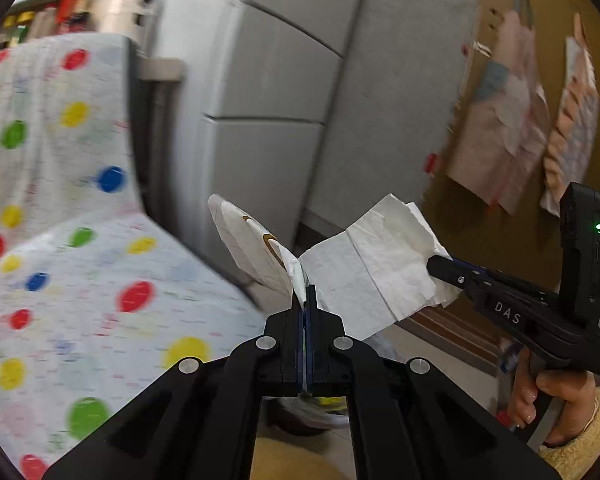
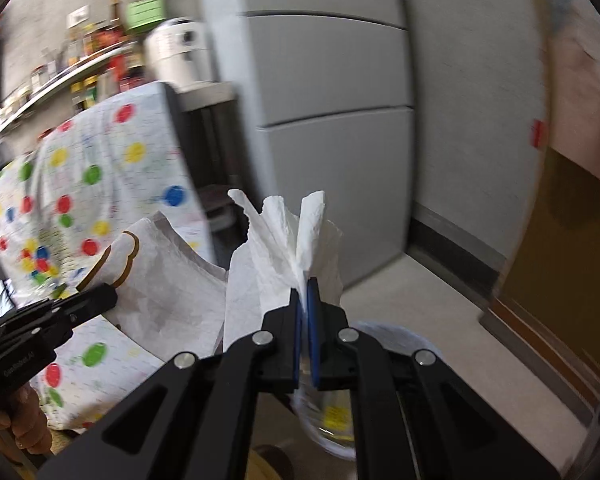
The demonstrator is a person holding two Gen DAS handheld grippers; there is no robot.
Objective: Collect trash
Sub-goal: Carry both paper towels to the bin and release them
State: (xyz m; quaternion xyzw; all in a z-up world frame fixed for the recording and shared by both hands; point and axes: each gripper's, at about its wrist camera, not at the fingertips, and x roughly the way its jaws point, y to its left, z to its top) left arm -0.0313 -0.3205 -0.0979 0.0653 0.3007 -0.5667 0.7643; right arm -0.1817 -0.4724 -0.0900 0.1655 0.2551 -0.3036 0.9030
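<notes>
My left gripper [image 1: 305, 296] is shut on a white paper wrapper [image 1: 256, 248] with a brown loop print, which sticks up and to the left of its tips. My right gripper [image 2: 305, 288] is shut on a crumpled white paper towel [image 2: 288, 240] that fans out above its blue pads. Each gripper shows in the other's view: the right gripper [image 1: 436, 266] with the paper towel [image 1: 380, 260] at the right, the left gripper [image 2: 108, 294] with the wrapper [image 2: 160, 280] at the left. The two papers hang side by side, close together. A bin lined with a clear bag [image 2: 400, 336] stands on the floor under the right gripper.
A table under a polka-dot cloth [image 1: 80, 240] fills the left. A grey refrigerator [image 2: 332, 80] stands straight ahead, and a brown door [image 1: 500, 120] with pinned papers is on the right. Shelves of bottles [image 2: 100, 52] and a white appliance [image 2: 172, 56] sit behind the table. Pale floor [image 2: 440, 300] lies ahead.
</notes>
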